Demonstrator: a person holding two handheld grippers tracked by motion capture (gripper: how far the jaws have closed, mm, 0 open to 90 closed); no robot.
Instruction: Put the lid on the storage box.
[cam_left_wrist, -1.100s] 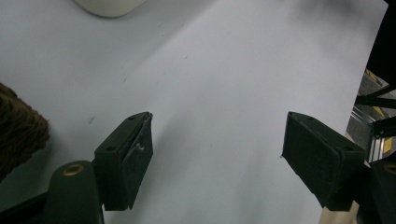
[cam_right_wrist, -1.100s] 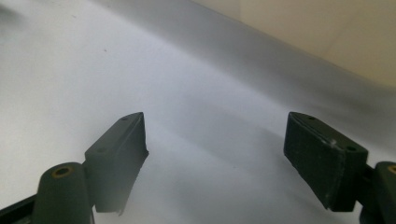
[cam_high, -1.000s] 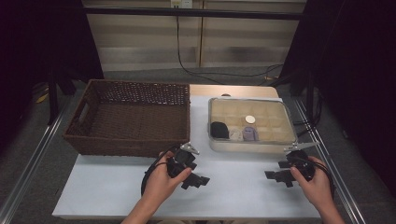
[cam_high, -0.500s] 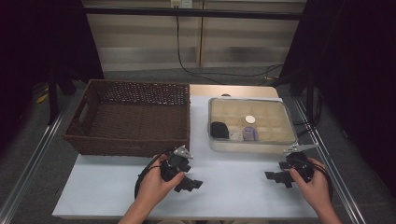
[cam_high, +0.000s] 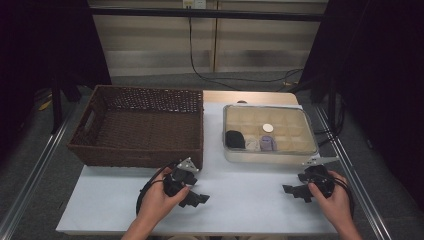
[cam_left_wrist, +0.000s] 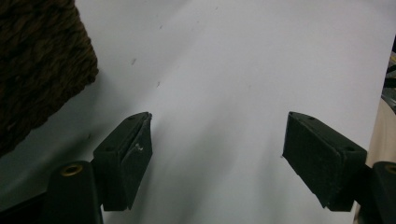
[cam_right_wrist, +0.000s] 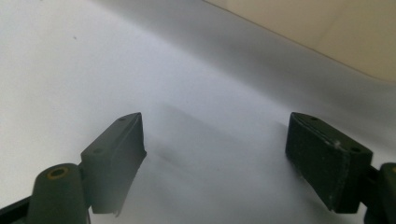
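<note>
Nothing readable anywhere here, honestly. No labels, brands, numbers or signs on the wicker basket (cam_high: 137, 127), the clear compartment box (cam_high: 270, 134), the white table (cam_high: 240, 200) or either gripper's black jaws. Just plain surfaces.

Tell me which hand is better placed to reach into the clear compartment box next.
Probably the right. The right tongs sit open on the white table just in front of the clear box. The left tongs, also open, lie by the wicker basket, farther from the box.
</note>
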